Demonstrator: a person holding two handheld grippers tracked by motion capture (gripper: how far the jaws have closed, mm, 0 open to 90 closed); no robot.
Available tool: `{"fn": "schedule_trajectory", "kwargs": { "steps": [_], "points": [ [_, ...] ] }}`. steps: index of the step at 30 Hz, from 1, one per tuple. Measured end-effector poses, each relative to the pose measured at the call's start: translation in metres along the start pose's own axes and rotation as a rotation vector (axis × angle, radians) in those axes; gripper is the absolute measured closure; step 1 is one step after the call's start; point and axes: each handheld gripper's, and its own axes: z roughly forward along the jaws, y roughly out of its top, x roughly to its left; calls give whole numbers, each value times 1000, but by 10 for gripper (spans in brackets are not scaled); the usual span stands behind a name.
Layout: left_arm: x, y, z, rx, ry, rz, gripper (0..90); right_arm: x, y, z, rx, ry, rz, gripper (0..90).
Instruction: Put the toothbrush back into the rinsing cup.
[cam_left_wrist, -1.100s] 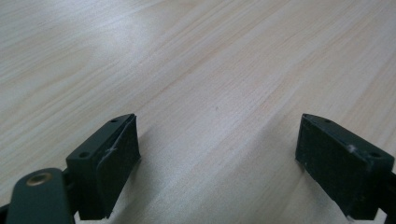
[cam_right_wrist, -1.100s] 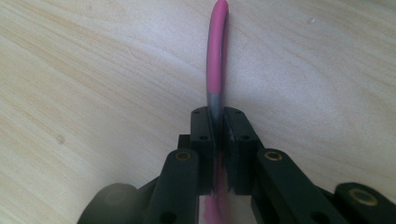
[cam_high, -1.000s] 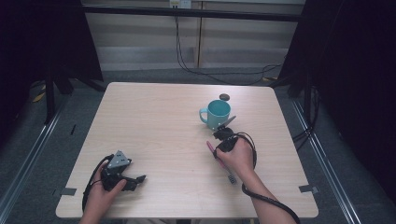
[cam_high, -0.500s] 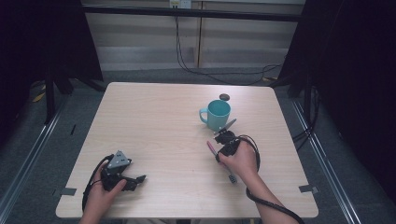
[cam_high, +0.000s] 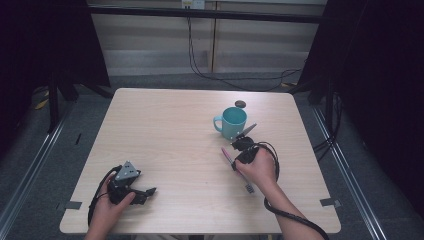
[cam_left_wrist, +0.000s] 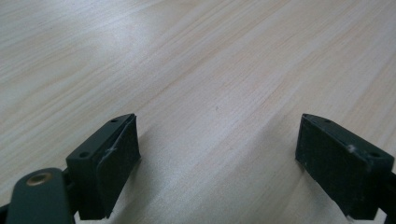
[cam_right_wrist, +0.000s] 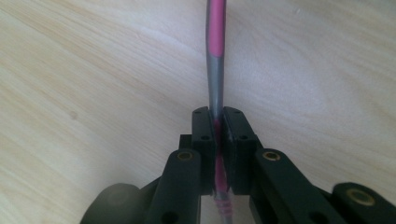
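- One toothbrush (cam_right_wrist: 215, 60), pink and grey, pinched between the jaws of the right gripper (cam_right_wrist: 218, 128).
- One teal mug (cam_high: 233, 122), just beyond those jaws.
- One small dark round thing (cam_high: 240, 104), past the mug.
- One wooden table (cam_high: 165, 130).
- Two grippers: the left gripper (cam_left_wrist: 219, 149), nothing between its jaws.

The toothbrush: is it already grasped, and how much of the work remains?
Done: the right gripper is shut on the pink-grey toothbrush. In hand: it is held near the teal mug. Probably left: putting it into the mug. The left gripper rests open.
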Motion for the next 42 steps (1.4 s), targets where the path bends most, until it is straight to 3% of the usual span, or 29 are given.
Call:
{"fn": "schedule_trajectory", "kwargs": {
  "steps": [4, 9, 14, 17, 26, 32, 42],
  "points": [
    [1, 1, 0, 6, -4, -6, 137, 2, 5, -12, -25, 22, -8, 850],
    [1, 6, -1, 18, -26, -60, 152, 4, 11, -24, -51, 44, -9, 850],
    [-6, 14, -1, 26, -48, -44, 152, 6, 14, -32, -73, 57, -9, 850],
    [-13, 24, 0, 26, -73, -23, 151, 7, 16, -36, -78, 60, 0, 850],
    [-36, 59, 11, -2, -180, -52, 149, 12, 18, -49, -109, 66, -4, 850],
    [-41, 71, 22, 7, -193, -67, 158, 14, 16, -51, -114, 75, -9, 850],
    [-54, 84, 34, 45, -216, -11, 178, 16, 15, -46, -116, 88, -8, 849]
  ]
}}
